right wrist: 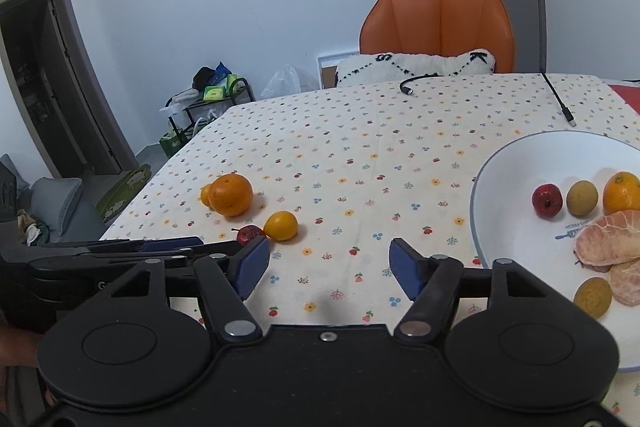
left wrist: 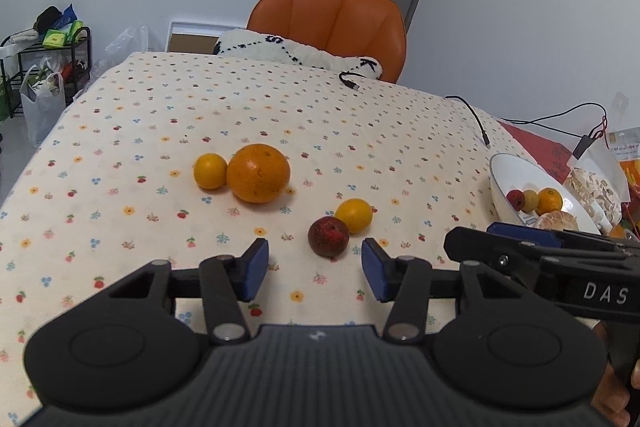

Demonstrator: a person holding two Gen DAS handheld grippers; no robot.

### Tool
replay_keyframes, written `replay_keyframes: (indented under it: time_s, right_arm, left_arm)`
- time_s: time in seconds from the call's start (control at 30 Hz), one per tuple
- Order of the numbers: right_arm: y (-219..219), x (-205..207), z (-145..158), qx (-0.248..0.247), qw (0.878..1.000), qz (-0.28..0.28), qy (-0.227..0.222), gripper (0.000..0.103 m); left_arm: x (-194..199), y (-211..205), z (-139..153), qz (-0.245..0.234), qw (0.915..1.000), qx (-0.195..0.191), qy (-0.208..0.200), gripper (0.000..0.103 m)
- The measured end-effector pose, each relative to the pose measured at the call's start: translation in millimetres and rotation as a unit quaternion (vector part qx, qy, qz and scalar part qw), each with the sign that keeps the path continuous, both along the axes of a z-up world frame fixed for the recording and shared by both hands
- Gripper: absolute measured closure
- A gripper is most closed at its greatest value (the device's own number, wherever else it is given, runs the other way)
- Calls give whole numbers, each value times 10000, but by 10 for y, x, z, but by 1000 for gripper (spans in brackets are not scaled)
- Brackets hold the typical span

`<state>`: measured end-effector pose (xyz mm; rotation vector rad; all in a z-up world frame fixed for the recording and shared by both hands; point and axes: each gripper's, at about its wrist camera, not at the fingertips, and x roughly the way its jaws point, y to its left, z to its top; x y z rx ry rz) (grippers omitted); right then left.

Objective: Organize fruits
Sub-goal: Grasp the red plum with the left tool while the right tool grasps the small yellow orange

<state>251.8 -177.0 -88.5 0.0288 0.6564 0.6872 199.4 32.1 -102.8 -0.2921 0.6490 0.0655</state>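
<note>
Inspecting stage: sorting was judged part done; some fruit was already in the white bowl (right wrist: 500,163), four pieces were left on the floral tablecloth (left wrist: 360,131).
Left gripper (left wrist: 315,269): jaws were found apart with nothing between the pads; the small dark red fruit (left wrist: 328,237) was seen just ahead of the gap, untouched.
Right gripper (right wrist: 328,265): jaws were found apart and empty, over bare cloth, beside the bowl's near rim.
Loose fruit: a small yellow citrus (left wrist: 354,214) was noted touching or nearly touching the red fruit behind it; a large orange (left wrist: 258,173) and a second small yellow citrus (left wrist: 210,171) were noted side by side farther off, to the left.
Bowl contents: a small red fruit (right wrist: 547,200), a dull yellow-green fruit (right wrist: 582,198), a mandarin (right wrist: 621,192) and peeled citrus segments (right wrist: 610,241) were recorded inside.
Handling, red fruit: it was judged light, round and liable to roll; the skin appeared firm, though bruising under a hard squeeze was considered possible.
Hold point: a grip across the widest part, low on the sides, was judged best, pads kept clear of the neighbouring citrus.
Risk: a nudge was judged likely to send it, or the neighbouring citrus, rolling.
</note>
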Motion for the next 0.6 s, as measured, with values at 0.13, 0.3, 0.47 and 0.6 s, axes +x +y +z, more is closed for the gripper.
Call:
replay_keyframes:
  time_s: [0.13,0.3,0.47,0.6]
  right_arm:
    - [10,29,-18,-12,10000,-3,28,39]
    - [21,63,-26,-19,10000,-22,53,40]
    - [42,92,-34,-28,10000,-36,57,41]
    - [74,134,-60,-2,9999,-30,103,42]
  left_arm:
    - [56,-16,-37,13,10000,6,-6,56]
    - [138,-36,-41,-28,10000,6,-42,59]
    - [189,-56,-64,-28,10000,19,-75,74]
    - [197,-87,-72,-52,9998,120,-119,80]
